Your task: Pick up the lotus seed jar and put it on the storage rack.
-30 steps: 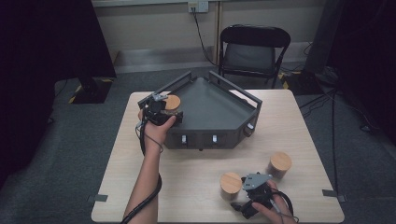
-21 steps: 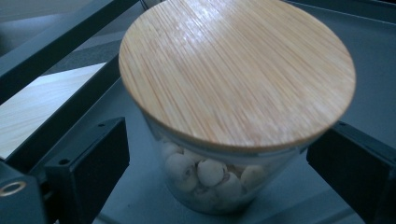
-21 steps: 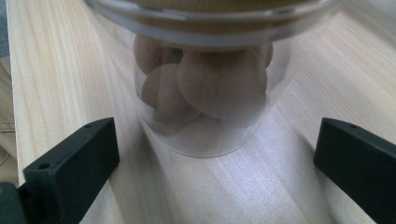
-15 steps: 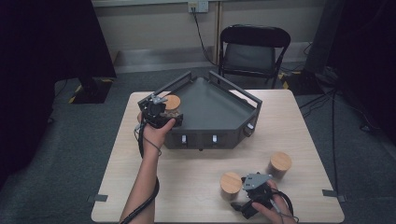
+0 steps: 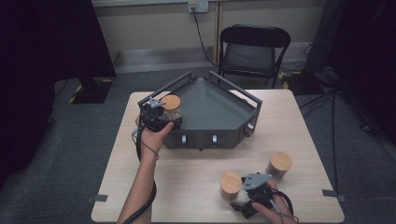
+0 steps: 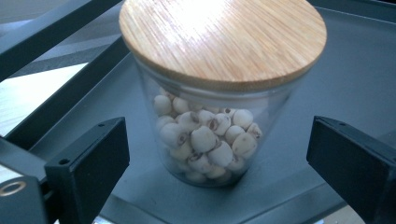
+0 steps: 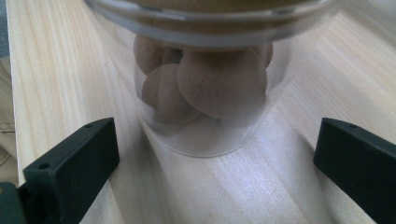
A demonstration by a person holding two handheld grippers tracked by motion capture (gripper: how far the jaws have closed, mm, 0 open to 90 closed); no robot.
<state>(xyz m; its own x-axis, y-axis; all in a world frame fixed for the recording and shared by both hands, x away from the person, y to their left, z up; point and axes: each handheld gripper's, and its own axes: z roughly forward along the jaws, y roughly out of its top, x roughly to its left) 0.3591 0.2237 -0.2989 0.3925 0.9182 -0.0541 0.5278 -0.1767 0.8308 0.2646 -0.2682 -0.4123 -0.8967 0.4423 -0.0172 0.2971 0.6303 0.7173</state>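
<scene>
A: Status on the jars, tray as reference?

B: Dark grey tray [image 5: 210,112] sits on the surface [image 5: 196,172], far half. Jar one [image 6: 215,116] stands upright inside the tray, at its left corner just inside the rail. Glass, wooden lid [image 6: 223,39] seated on top. Contents: small whitish round seeds, filling the lower half or so.

A: Left tongs?

B: Left tongs [image 6: 224,158] are open, one jaw on each side of jar one, clear gaps both sides, no contact. In the high view they sit at the tray's left corner [image 5: 158,114], the jar's lid just beyond them.

A: Other jars?

B: Two more on the bare surface, on the near side of the tray, well apart from it. Jar two [image 5: 231,185] is nearer the tray's midline; jar three [image 5: 279,164] is off to its right, below the tray's right corner. Both upright, wooden lids on.

A: Contents?

B: Jar two [image 7: 205,88] in the right gripper view: a few large brown rounded pieces, stacked. Jar three: can't tell from the high view.

A: Right tongs?

B: Right tongs [image 7: 215,158] open, straddling jar two, not touching. Hand sits at the near edge of the surface, farthest from the tray.
</scene>
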